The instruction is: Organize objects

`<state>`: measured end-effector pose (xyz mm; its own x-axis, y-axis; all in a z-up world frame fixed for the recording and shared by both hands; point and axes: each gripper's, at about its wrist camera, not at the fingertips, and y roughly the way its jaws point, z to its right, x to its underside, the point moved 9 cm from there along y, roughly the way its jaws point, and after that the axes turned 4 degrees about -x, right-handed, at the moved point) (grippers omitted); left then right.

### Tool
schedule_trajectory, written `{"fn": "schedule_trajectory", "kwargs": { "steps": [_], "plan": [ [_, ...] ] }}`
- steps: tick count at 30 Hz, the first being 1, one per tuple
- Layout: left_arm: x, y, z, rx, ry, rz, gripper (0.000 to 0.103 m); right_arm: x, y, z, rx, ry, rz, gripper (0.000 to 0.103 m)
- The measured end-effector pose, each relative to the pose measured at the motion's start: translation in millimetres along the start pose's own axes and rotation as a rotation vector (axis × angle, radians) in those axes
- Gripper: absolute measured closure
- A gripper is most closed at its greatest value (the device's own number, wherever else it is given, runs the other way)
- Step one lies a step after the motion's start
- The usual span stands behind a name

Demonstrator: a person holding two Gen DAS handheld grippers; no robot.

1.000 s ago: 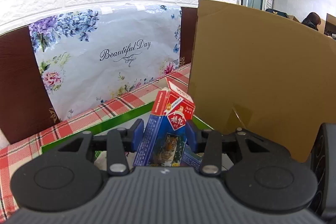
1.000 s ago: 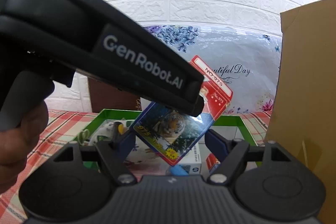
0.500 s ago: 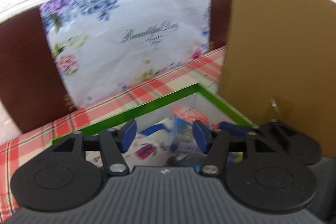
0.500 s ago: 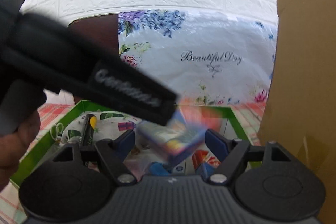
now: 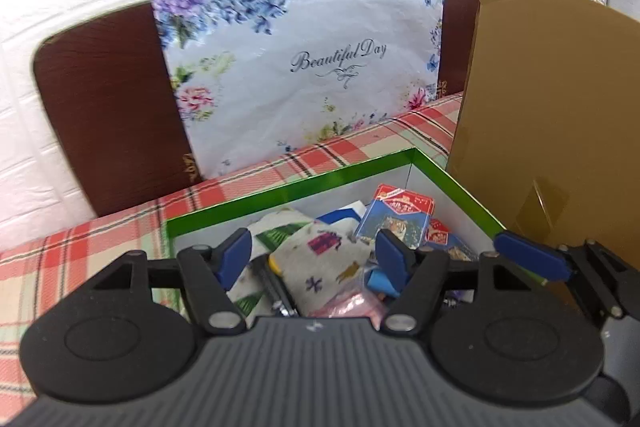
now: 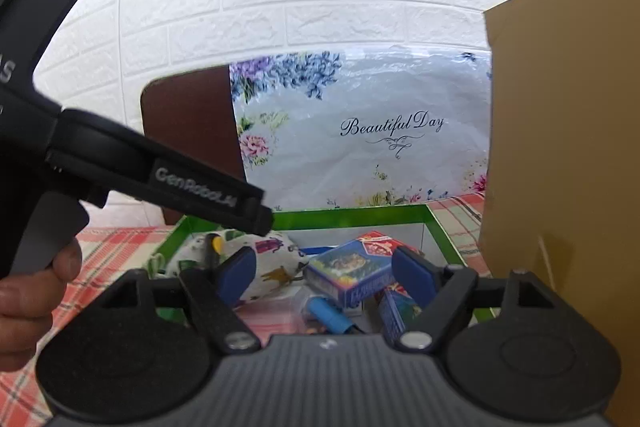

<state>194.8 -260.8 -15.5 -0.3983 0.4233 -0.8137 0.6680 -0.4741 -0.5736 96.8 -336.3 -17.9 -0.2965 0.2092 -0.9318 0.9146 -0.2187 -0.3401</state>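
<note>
My left gripper (image 5: 314,257) hangs over the green box (image 5: 288,183), jaws opening, nothing between them. The card pack (image 5: 394,217) lies in the box, right of centre in the frame, apparently propped on other boxes; the blur leaves that unsure. My right gripper (image 6: 324,277) is open and empty, low centre of its frame. Risk: the tilted pack slides off the pile if either gripper dips and knocks it
</note>
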Motion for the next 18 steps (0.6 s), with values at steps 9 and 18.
{"fn": "schedule_trajectory", "kwargs": {
  "steps": [9,18],
  "plan": [
    [24,-53,-18,-0.1,-0.036,0.021,0.018,6,-51,-7,-0.013,0.054,-0.002,0.013],
    [52,-99,-33,-0.153,-0.091,0.033,0.006,4,-93,-33,-0.018,0.043,0.009,0.0]
  ]
}}
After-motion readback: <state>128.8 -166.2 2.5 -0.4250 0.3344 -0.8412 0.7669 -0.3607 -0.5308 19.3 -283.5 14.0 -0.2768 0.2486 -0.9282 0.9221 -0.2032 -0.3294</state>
